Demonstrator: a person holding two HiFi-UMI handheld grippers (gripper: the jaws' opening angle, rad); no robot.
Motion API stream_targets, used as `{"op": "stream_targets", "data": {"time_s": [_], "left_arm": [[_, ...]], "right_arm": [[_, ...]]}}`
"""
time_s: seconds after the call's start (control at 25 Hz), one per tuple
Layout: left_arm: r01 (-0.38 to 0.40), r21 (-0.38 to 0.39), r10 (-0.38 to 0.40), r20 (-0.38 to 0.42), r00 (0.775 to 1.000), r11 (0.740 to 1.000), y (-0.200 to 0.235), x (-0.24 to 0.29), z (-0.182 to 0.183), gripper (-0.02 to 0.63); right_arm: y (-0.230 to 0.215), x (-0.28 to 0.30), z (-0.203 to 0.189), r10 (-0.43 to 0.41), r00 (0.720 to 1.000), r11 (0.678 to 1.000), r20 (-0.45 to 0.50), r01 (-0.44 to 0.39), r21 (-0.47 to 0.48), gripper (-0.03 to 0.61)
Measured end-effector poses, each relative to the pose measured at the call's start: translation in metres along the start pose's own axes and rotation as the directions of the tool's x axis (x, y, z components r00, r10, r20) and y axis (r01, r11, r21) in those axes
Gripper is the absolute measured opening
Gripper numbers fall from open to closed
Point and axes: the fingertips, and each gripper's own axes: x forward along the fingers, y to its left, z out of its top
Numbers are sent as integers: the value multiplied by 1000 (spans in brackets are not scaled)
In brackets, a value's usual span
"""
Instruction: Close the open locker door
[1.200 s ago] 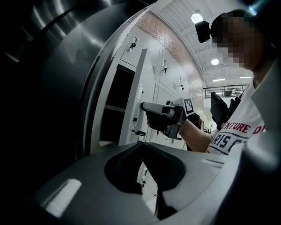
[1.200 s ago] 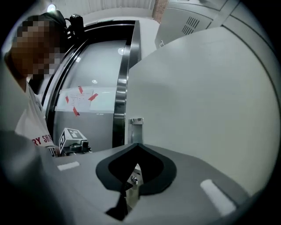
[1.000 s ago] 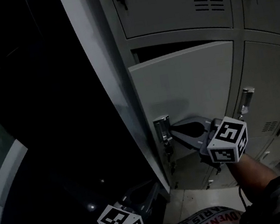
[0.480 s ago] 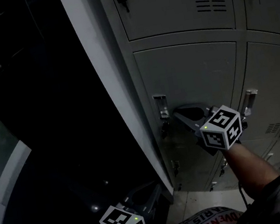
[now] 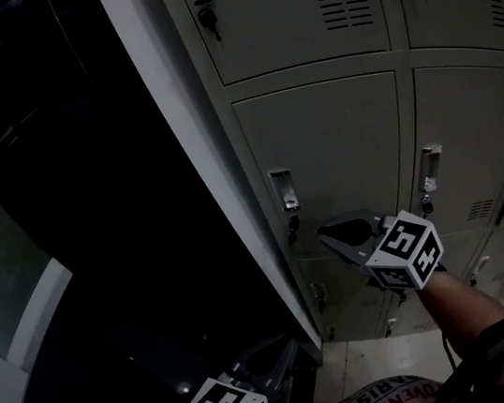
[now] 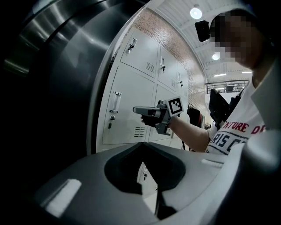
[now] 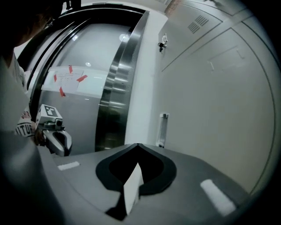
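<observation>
The locker door (image 5: 330, 155) sits flush with its frame, its latch (image 5: 283, 191) at the left edge, so the closing looks done; the right gripper (image 5: 326, 230) hovers just off the door's lower part, jaws together on nothing; the left gripper (image 6: 141, 143) hangs low, jaws likewise together and empty; nothing seems left but drawing away.

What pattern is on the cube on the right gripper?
Black-and-white square markers cover the cube; they show best in the head view.
</observation>
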Motion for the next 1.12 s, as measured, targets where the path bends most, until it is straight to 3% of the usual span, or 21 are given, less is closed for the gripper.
{"op": "stream_targets", "data": {"time_s": [0.28, 0.6, 0.76, 0.92, 1.12], "left_arm": [[100, 8, -100, -35, 994, 995, -51, -57, -27, 5], [244, 26, -243, -14, 970, 970, -139, -179, -70, 5], [326, 16, -325, -23, 945, 945, -185, -230, -92, 5], [379, 28, -379, -20, 925, 925, -216, -265, -99, 5], [414, 43, -414, -17, 910, 909, -245, -288, -102, 5]], "right_arm": [[118, -75, -22, 20, 999, 996, -26, -17, 92, -6], [326, -159, -46, -23, 999, 965, -33, 30, 260, -6], [411, -189, -52, -52, 998, 936, -33, 61, 347, -6], [464, -210, -48, -79, 996, 919, -29, 84, 384, -6], [494, -236, -41, -132, 991, 903, -7, 123, 413, -6]]}}
